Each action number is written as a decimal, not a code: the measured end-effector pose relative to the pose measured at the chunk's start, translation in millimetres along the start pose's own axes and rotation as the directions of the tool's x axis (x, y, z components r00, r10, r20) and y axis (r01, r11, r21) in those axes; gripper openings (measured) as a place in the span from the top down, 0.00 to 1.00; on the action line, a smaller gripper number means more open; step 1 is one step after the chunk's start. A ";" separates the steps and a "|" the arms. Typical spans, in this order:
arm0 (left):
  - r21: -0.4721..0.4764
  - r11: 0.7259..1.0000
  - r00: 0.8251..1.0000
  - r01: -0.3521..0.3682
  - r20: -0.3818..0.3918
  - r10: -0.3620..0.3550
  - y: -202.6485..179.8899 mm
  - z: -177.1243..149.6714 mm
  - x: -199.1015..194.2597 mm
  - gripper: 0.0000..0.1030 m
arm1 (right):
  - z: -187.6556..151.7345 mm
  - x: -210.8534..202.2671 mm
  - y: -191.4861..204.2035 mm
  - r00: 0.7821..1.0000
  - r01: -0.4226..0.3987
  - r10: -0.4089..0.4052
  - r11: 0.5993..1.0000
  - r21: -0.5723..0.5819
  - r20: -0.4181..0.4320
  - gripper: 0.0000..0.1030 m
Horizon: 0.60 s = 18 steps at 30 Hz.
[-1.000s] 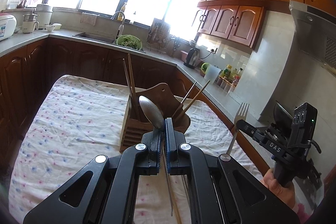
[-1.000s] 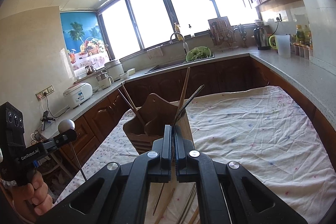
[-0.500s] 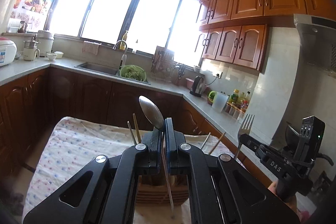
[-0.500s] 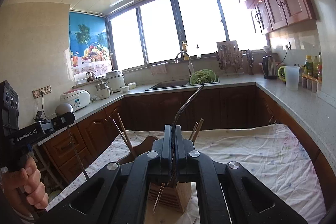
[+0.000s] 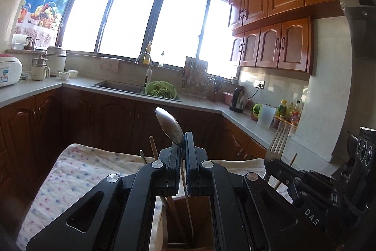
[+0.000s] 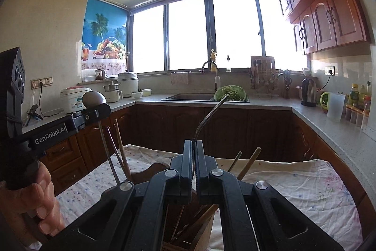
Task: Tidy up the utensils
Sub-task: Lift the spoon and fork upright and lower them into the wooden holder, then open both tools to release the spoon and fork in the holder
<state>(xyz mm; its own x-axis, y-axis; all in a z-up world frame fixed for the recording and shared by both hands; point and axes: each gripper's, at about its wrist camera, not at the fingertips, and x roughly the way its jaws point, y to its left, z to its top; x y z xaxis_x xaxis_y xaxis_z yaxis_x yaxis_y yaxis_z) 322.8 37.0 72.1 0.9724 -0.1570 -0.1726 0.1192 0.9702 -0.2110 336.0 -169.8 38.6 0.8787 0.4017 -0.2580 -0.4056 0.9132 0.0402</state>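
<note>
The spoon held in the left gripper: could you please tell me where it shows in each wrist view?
Left wrist view: the spoon rises bowl-up from the shut left gripper, centre of the picture.
Right wrist view: its bowl sits at far left above the left gripper, handle hanging down towards the wooden holder.
Shared landmark: the green colander by the sink.

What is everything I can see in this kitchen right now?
spoon: one, silver, clamped in left gripper, bowl up
fork: one, silver, clamped in right gripper, tines up
holder: one, wooden, on the table below both grippers
chopsticks: several, wooden, standing in holder
cloth: one, white, dotted, covering table
colander: one, green, by the sink
kettle: one, dark, right counter
rice cooker: one, white, left counter
left gripper: black, shut on spoon
right gripper: black, shut on fork
hand: one, holding left gripper
</note>
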 end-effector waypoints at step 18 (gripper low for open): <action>0.067 0.996 0.995 0.051 -0.092 -0.044 -8.8 -55.1 9.5 0.97 | -45.8 -1.5 -5.1 0.997 -0.047 0.048 0.999 0.012 -0.066 0.98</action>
<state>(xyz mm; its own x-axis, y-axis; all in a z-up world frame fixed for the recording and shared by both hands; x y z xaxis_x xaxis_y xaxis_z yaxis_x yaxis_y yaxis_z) 319.9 16.8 19.3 0.9436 -0.2162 -0.2508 0.1814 0.9711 -0.1548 325.2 -178.2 -5.5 0.8397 0.4395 -0.3190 -0.4435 0.8940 0.0640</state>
